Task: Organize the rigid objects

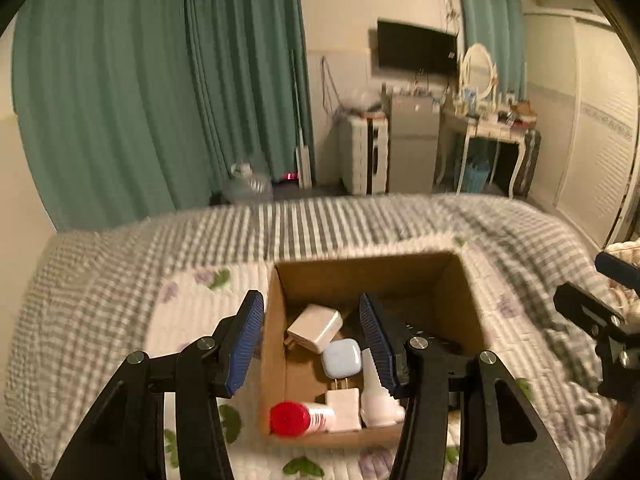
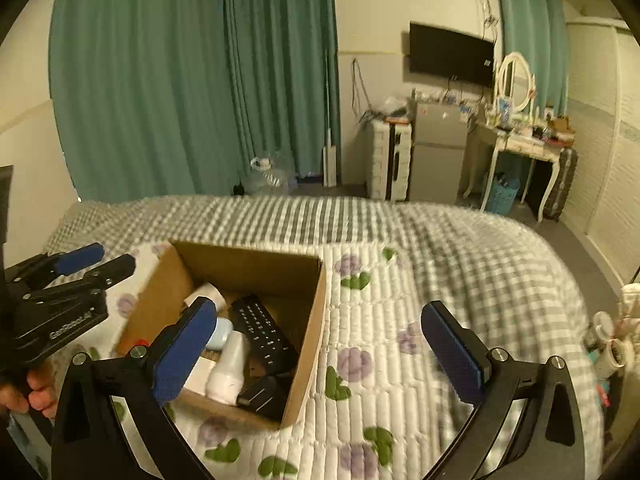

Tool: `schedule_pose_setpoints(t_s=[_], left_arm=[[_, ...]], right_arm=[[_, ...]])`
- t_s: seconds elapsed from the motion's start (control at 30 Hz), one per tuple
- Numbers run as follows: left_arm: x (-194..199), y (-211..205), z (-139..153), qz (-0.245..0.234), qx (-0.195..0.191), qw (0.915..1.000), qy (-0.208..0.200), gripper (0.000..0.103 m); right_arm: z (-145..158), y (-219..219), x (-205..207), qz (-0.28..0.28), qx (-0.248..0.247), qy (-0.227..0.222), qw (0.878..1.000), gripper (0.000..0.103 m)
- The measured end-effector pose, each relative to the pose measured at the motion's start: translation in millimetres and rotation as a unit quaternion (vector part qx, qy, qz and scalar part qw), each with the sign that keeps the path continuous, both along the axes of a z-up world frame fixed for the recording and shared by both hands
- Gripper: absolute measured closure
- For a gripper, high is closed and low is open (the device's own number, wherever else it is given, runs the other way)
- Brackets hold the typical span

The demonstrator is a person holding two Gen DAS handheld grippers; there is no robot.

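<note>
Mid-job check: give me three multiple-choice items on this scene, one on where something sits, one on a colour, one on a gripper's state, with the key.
1. Where is the black remote control?
A. On the quilt beside the box
B. Inside the cardboard box
C. Between the right gripper's fingers

2. What colour is the cap of the bottle lying at the near end of the box?
A. Red
B. Green
C. Black

3. What is the state of the right gripper?
A. Shut on a charger
B. Shut on the box wall
C. Open, holding nothing

Key: 1 B, the remote lies among the items within the box walls. 2 A, the round cap shows bright red in the left wrist view. 3 C, its blue pads stand wide apart with only quilt and box behind them.
</note>
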State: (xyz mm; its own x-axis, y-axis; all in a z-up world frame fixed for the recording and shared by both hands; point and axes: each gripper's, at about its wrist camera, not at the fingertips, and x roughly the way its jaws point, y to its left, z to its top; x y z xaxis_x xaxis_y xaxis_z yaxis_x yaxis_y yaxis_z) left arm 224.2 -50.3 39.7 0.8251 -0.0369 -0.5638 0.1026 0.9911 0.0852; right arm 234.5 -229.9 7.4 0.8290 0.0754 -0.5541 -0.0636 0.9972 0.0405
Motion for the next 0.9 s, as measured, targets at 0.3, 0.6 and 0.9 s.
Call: schedule_pose_setpoints(t_s=[0.3, 0.6, 0.9], left_arm=[[-107.6, 7.9, 68.7, -0.017, -0.008, 0.9941, -0.107, 0.046], [-162.4, 37.7, 54.7, -0.005, -0.044, 0.9874, -0.152, 0.022], [-167.9, 52.3, -9.5, 0.039, -0.060, 0.9832, -0.168, 0.000]], right_arm=[[84.0, 15.3, -102.5, -0.001, -0.022, -0.089, 0.996, 0.000], [72.6, 34.1, -159.3, -0.012, 0.013, -0.099, 0.995, 0.000], [12.6, 48.3, -162.4, 0.003, 0.033, -0.132, 0.991, 0.000]])
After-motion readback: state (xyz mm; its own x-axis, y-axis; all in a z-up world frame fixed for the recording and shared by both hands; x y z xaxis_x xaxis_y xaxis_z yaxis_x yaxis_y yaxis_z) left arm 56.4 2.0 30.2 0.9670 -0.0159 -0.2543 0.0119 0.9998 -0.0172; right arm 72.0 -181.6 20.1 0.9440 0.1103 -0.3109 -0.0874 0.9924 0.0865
